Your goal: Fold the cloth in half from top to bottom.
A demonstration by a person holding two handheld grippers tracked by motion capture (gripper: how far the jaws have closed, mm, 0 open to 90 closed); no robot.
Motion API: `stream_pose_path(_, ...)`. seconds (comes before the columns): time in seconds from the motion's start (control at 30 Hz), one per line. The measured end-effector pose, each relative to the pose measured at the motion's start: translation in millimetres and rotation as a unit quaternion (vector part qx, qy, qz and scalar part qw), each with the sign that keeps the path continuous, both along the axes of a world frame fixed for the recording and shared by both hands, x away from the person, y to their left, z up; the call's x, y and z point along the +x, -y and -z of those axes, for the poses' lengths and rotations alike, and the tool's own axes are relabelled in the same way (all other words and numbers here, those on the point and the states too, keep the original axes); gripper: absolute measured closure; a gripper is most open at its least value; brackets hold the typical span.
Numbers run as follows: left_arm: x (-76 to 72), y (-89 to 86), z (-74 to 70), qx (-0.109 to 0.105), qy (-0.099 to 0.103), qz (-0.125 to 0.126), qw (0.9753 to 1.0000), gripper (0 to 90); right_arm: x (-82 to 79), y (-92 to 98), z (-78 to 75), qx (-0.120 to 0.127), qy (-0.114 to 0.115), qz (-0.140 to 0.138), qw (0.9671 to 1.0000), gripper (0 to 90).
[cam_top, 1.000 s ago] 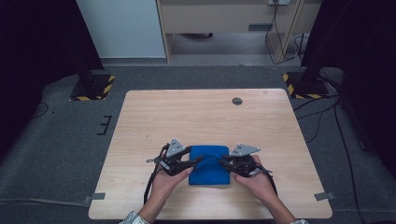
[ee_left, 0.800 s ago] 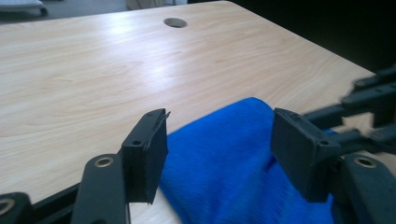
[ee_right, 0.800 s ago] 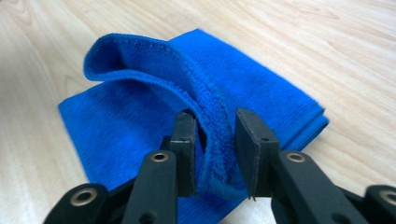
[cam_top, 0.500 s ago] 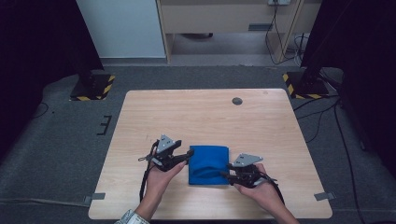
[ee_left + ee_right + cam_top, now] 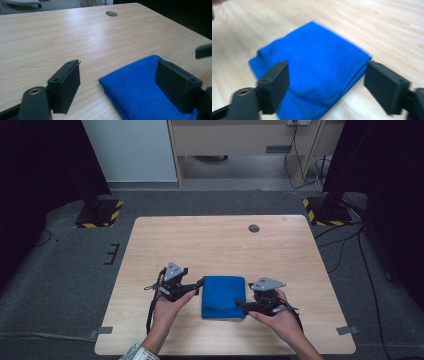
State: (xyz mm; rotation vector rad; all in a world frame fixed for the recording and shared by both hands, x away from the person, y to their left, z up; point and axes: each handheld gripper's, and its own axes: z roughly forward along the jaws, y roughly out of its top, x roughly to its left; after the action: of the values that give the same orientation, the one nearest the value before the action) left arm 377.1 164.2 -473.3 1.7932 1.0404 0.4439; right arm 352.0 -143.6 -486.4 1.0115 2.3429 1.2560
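While the high view takes in the whole wooden table [image 5: 220,245] with a folded blue cloth [image 5: 223,296] near its front edge, the left gripper view reveals the cloth's layered corner [image 5: 140,87] reaching between spread jaws. The left gripper [image 5: 199,286] sits just beside the cloth's left edge; the right gripper [image 5: 239,304], jaws wide apart, hovers at its near right corner, holding nothing.
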Motion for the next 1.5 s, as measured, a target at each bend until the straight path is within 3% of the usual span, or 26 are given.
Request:
stream_pose_path(0.3, 9.4, -21.5, 6.3, 0.013, -0.014, -0.023, 0.9996, 10.1, 23.9, 24.1, -8.9, 0.019, 0.005, 0.054, 0.9983, 10.0)
stream_pose_path(0.6, 19.2, -42.5, 19.7, 0.035, -0.042, -0.039, 0.9977, 8.6, 33.8, 62.5, 5.4, 0.016, -0.006, 0.097, 0.9951, 9.3)
stream_pose_path(0.8, 22.6, -50.9, 26.1, 0.062, -0.05, -0.043, 0.9959, 8.4, 39.2, 88.2, 14.0, 0.013, -0.018, 0.124, 0.992, 9.2)
stream_pose_path(0.97, 25.5, -57.0, 30.5, 0.077, -0.057, -0.048, 0.9943, 8.3, 45.4, 106.7, 22.8, 0.025, -0.037, 0.147, 0.9881, 9.4)
stream_pose_path(1.23, 30.0, -65.4, 37.3, 0.1, -0.067, -0.058, 0.9911, 8.3, 60.1, 128.6, 27.8, 0.016, -0.048, 0.188, 0.9808, 10.0)
stream_pose_path(1.33, 31.4, -69.4, 40.5, 0.104, -0.072, -0.065, 0.9898, 8.3, 63.6, 132.1, 30.1, 0.017, -0.051, 0.202, 0.978, 10.3)
stream_pose_path(1.5, 33.5, -74.3, 43.4, 0.115, -0.077, -0.072, 0.9877, 8.2, 68.1, 132.4, 34.0, 0.011, -0.055, 0.208, 0.9765, 10.2)
